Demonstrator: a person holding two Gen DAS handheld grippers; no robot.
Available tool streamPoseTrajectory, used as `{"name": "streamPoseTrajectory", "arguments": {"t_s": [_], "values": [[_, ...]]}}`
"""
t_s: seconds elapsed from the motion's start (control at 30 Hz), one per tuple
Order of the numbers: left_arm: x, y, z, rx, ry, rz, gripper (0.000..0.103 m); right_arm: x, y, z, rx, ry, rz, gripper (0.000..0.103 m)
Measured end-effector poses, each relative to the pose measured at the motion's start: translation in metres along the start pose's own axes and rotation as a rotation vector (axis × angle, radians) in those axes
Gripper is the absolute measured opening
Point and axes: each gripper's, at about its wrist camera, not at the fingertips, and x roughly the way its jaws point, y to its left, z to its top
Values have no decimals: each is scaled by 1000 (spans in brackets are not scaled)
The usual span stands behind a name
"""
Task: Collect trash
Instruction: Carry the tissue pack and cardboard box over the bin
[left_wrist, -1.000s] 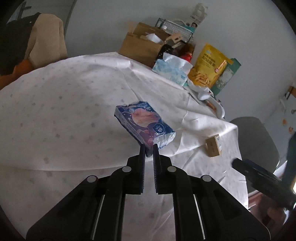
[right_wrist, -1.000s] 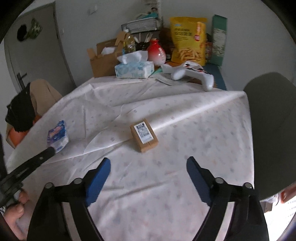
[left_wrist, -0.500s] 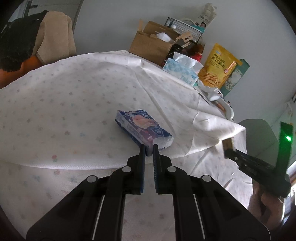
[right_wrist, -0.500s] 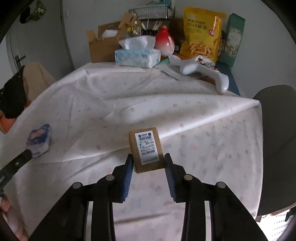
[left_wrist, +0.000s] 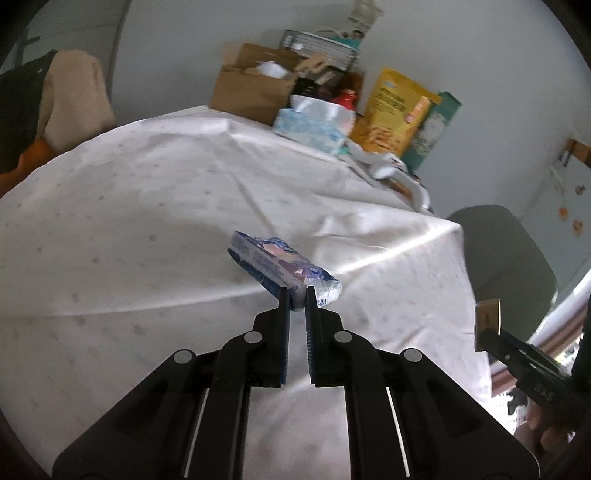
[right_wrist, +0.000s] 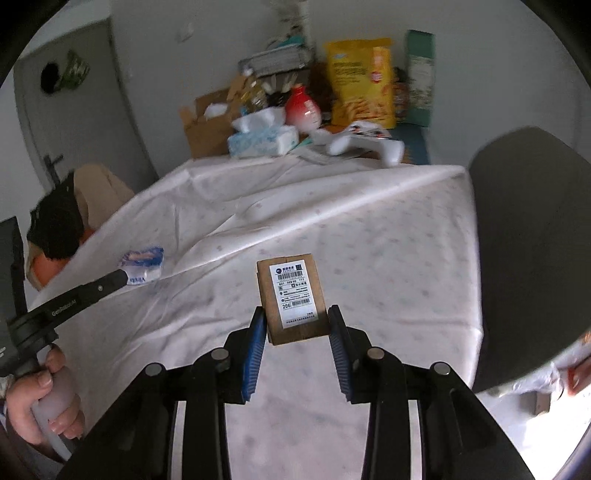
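My left gripper (left_wrist: 297, 295) is shut on the near end of a blue and pink tissue packet (left_wrist: 273, 264) and holds it above the white tablecloth (left_wrist: 155, 206). The packet also shows in the right wrist view (right_wrist: 142, 264), at the tip of the left gripper (right_wrist: 123, 278). My right gripper (right_wrist: 295, 317) is shut on a small brown cardboard box with a white barcode label (right_wrist: 293, 295), lifted off the cloth. The box and right gripper show in the left wrist view (left_wrist: 488, 319) at the right.
At the table's far end stand a cardboard box (right_wrist: 207, 125), a tissue box (right_wrist: 262, 138), a red bottle (right_wrist: 303, 110), a yellow snack bag (right_wrist: 362, 81), a green carton (right_wrist: 419, 74) and a white controller (right_wrist: 365, 146). A grey chair (right_wrist: 532, 240) stands right, clothes (right_wrist: 70, 218) left.
The right gripper closed on the brown box and lifted it off the cloth. The left gripper raised the tissue packet off the table.
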Motion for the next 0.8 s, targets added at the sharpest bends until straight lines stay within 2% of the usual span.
{"name": "streamPoseTrajectory", "arguments": {"t_s": [0.2, 0.4, 0.6, 0.8], "values": [[-6, -53, -12, 79, 28, -83, 7, -44, -54, -23, 73, -63, -78, 34], [-6, -120, -39, 189, 62, -154, 7, -80, -111, -58, 168, -93, -138, 34], [-1, -172, -63, 277, 114, -205, 6, -105, -167, -100, 277, -94, -212, 34], [2, -206, -82, 332, 162, -253, 6, -117, -208, -144, 370, -62, -271, 34]]}}
